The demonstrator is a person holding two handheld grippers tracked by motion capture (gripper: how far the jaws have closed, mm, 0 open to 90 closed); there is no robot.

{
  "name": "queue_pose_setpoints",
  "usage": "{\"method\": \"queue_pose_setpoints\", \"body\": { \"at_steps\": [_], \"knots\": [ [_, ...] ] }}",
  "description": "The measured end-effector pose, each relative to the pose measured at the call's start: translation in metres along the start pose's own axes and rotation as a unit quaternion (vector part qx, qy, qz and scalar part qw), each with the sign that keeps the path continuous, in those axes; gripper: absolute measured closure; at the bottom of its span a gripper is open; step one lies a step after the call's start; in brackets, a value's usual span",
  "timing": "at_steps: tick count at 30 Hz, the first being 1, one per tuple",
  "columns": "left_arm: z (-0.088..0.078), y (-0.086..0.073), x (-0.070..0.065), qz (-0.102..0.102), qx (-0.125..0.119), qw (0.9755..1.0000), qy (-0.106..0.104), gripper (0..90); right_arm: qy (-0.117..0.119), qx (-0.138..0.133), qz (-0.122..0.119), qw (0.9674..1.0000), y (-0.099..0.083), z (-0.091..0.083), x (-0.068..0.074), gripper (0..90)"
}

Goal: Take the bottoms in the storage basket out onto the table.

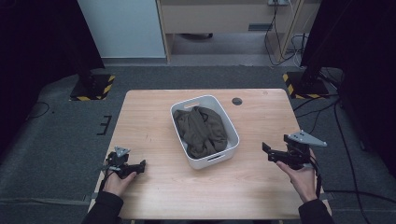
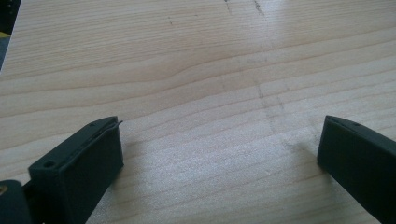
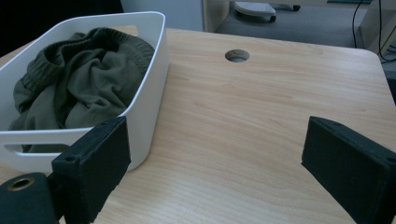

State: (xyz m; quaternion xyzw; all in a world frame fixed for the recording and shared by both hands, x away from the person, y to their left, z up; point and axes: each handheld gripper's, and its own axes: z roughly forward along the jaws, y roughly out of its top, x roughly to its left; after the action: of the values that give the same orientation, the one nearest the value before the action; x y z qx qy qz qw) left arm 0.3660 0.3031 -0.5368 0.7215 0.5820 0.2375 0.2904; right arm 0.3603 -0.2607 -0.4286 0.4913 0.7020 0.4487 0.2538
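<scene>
- High view shows one white basket [image 1: 232,125] at the middle of one wooden table [image 1: 154,116], with one crumpled olive-green garment [image 1: 201,130] lying inside it
- Left gripper [image 1: 134,168] rests near the table's front left corner, jaws spread wide over bare wood, holding nothing
- Right gripper [image 1: 270,153] hovers just right of the basket, jaws also wide apart and empty, aimed towards the basket's near wall
- Judged step: the start, before any reach; the garment is untouched
- Next move likely calls for the right gripper to rise over the rim, dip into the cloth and pinch a fold
- Count: two grippers, one basket, one garment
</scene>
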Motion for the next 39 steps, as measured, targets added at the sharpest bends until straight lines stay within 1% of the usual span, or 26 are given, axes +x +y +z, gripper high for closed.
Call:
{"method": "queue_pose_setpoints", "body": {
  "at_steps": [1, 2, 8, 9, 11, 12, 13, 14, 15, 20, 21, 23, 26, 36, 39],
  "knots": [
    [0.0, 0.0, 0.0, 0.0, 0.0, 1.0, 0.0, 0.0, 0.0, 0.0, 0.0, 1.0, 0.0, 0.0, 0.0, 7.9],
    [0.0, 0.0, 0.0, 0.0, 0.0, 1.0, 0.0, 0.0, -0.003, -0.002, -0.002, 1.0, 0.005, 0.001, 0.002, 7.9],
    [0.0, 0.0, 0.0, 0.0, 0.0, 1.0, 0.0, 0.0, -0.003, -0.011, -0.01, 0.9999, 0.019, 0.004, 0.008, 7.9],
    [0.0, 0.0, 0.0, 0.0, 0.0, 1.0, 0.0, 0.0, 0.001, -0.015, -0.011, 0.9998, 0.025, 0.005, 0.01, 7.9],
    [0.0, 0.0, 0.0, 0.0, 0.0, 1.0, 0.0, 0.0, 0.003, -0.021, -0.011, 0.9997, 0.031, 0.006, 0.013, 7.9],
    [0.0, 0.0, 0.0, 0.0, 0.0, 1.0, 0.0, 0.0, 0.003, -0.021, -0.011, 0.9997, 0.031, 0.006, 0.013, 7.9],
    [0.0, 0.0, 0.0, 0.0, 0.0, 1.0, 0.0, 0.0, 0.005, -0.027, -0.011, 0.9996, 0.037, 0.007, 0.016, 7.9],
    [0.0, 0.0, 0.0, 0.0, 0.0, 1.0, 0.0, 0.0, 0.005, -0.027, -0.011, 0.9996, 0.037, 0.007, 0.016, 7.9],
    [0.0, 0.0, 0.0, 0.0, 0.0, 1.0, 0.0, 0.0, 0.007, -0.031, -0.011, 0.9994, 0.042, 0.009, 0.02, 8.0],
    [0.0, 0.0, 0.0, 0.0, 0.0, 1.0, 0.0, 0.0, 0.008, -0.029, -0.015, 0.9994, 0.051, 0.015, 0.026, 7.9],
    [0.0, 0.0, 0.0, 0.0, 0.0, 1.0, 0.0, 0.0, 0.008, -0.025, -0.02, 0.9995, 0.055, 0.02, 0.03, 7.9],
    [0.0, 0.0, 0.0, 0.0, 0.0, 1.0, 0.0, 0.0, 0.008, -0.024, -0.021, 0.9995, 0.056, 0.021, 0.032, 7.9],
    [0.0, 0.0, 0.0, 0.0, 0.0, 1.0, 0.0, 0.0, 0.008, -0.023, -0.027, 0.9993, 0.064, 0.029, 0.04, 7.9],
    [0.0, 0.0, 0.0, 0.0, 0.0, 1.0, 0.0, 0.0, 0.02, -0.022, -0.032, 0.9991, 0.082, 0.05, 0.061, 8.5],
    [0.0, 0.0, 0.0, 0.0, 0.0, 1.0, 0.0, 0.0, 0.021, -0.02, -0.032, 0.9991, 0.086, 0.054, 0.065, 9.1]
  ]
}}
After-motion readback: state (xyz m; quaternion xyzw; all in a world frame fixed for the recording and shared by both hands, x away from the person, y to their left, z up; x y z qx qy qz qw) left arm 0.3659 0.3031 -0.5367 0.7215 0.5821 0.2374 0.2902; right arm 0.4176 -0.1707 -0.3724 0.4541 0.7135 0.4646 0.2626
